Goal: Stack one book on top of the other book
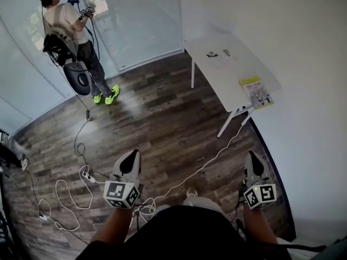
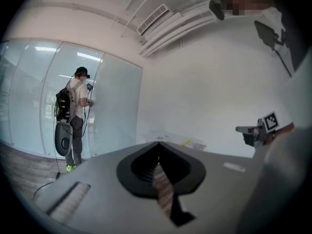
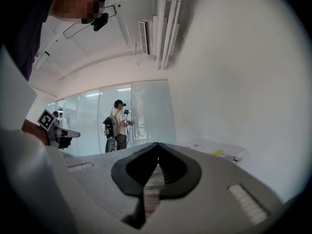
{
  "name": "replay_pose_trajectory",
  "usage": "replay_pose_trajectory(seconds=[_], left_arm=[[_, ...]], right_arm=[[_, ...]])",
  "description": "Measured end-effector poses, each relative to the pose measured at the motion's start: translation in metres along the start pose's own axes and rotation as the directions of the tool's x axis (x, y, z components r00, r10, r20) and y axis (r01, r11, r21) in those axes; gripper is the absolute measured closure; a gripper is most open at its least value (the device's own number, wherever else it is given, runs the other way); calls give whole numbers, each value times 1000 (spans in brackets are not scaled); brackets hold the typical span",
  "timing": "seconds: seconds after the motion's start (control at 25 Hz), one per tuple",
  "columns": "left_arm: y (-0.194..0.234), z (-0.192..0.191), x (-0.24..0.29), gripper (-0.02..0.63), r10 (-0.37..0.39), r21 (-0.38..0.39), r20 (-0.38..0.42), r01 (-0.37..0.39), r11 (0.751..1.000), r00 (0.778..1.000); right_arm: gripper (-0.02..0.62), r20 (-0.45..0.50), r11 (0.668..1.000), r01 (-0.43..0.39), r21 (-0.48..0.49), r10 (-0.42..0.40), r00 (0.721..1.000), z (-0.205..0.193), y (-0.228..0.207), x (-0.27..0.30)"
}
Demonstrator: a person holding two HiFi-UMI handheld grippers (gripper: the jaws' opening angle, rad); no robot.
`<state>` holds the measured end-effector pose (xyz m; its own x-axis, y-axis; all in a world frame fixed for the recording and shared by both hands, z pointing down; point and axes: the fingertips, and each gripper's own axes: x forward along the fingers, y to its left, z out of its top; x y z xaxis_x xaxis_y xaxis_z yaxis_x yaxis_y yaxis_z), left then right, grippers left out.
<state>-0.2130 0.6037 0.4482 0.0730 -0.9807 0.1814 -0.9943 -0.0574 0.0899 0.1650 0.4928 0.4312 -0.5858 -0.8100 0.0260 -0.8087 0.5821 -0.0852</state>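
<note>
Book [image 1: 256,91] w/ a yellow-topped cover lies flat at the near end of the table [image 1: 214,72], one corner poking over the edge. Farther along the top is a pale flat item [image 1: 219,54] w/ dark print, book or sheet, can't tell. Both grippers are well apart from the book. L gripper [image 1: 132,157] and R gripper [image 1: 252,157] are held out low in front of the person, over the floor [image 1: 162,118], each w/ a marker cube [image 1: 122,194] at the back. L jaws are clenched tip to tip w/ nothing btw them; R jaws likewise pressed together, empty. Table is white on thin legs, against a white wall [image 1: 303,64]. Floor is dark wood planks; a white cable [image 1: 203,169] runs from near the table legs toward the person's feet and coils at left. Glass wall [image 1: 135,20] at the back, w/ another person [image 1: 73,28] in bright green shoes facing it, gear on the back. Only the head view gives floor, cable and table legs. Gripper views add the ceiling w/ ducts [image 3: 163,18], and each shows the other gripper off to one side. In both, the book is just a small yellow strip on the tabletop beyond the closed tips.
</note>
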Motion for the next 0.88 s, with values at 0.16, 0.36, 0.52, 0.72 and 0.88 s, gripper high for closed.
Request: replay_pose_trajectory(seconds=[0.16,0.36,0.52,0.72,0.88], left_arm=[[3,1,24,600,45,-5,-23,-45,999,999],[7,3,47,600,84,-9,-35,-84,996,996],[20,5,63,600,93,8,-58,-93,996,994],[49,6,105,600,67,10,-72,-66,998,995],[63,16,167,600,8,11,-62,-7,1000,998]], right_arm=[[592,-10,999,-47,3,47,999,0,-17,39],[592,-52,997,-78,25,79,996,-19,-36,77],[592,-70,996,-79,46,82,994,-21,-38,104],[592,-66,998,-60,14,61,996,-15,-39,134],[592,-81,999,27,23,-25,996,-14,-63,161]])
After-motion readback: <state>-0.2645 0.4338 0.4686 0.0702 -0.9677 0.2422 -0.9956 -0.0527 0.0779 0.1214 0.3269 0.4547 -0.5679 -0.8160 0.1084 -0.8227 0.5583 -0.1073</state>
